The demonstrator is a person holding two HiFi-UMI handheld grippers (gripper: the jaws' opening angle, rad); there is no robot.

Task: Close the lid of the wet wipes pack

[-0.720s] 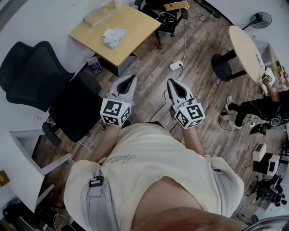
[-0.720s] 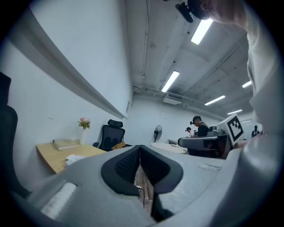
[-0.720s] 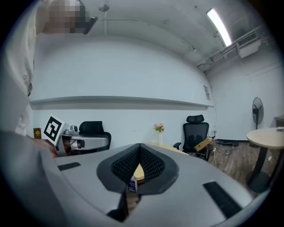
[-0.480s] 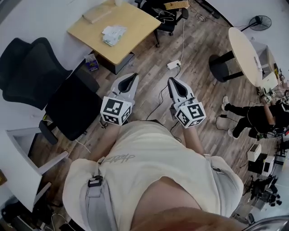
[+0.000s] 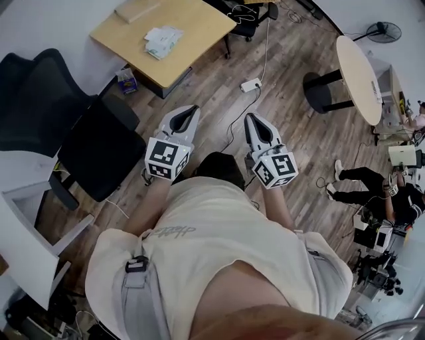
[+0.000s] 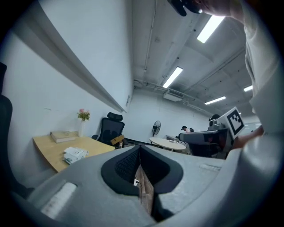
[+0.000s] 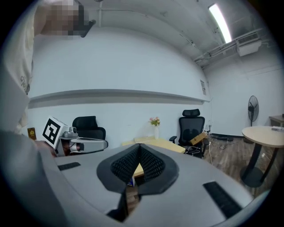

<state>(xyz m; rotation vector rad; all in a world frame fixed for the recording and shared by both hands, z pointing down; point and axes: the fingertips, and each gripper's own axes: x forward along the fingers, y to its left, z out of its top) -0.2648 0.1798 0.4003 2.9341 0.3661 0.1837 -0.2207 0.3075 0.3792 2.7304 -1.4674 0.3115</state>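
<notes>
The wet wipes pack (image 5: 163, 41) lies on a light wooden table (image 5: 199, 26) at the top of the head view, well ahead of both grippers; whether its lid stands open is too small to tell. In the left gripper view the pack (image 6: 74, 154) shows at the left on that table. My left gripper (image 5: 193, 110) is shut and empty, held in the air in front of the person's chest. To its right, my right gripper (image 5: 250, 120) is also shut with nothing in it. Both point toward the table over the wooden floor.
A black office chair (image 5: 99, 149) stands at the left, close to the left gripper. A book (image 5: 136, 9) lies on the table, and a blue box (image 5: 126, 81) sits beside it on the floor. A power strip (image 5: 251, 85) with cables lies ahead. A round table (image 5: 355, 70) stands at the right.
The table and the pack have slid up and left in the head view. Both grippers keep their pose, shut, side by side.
</notes>
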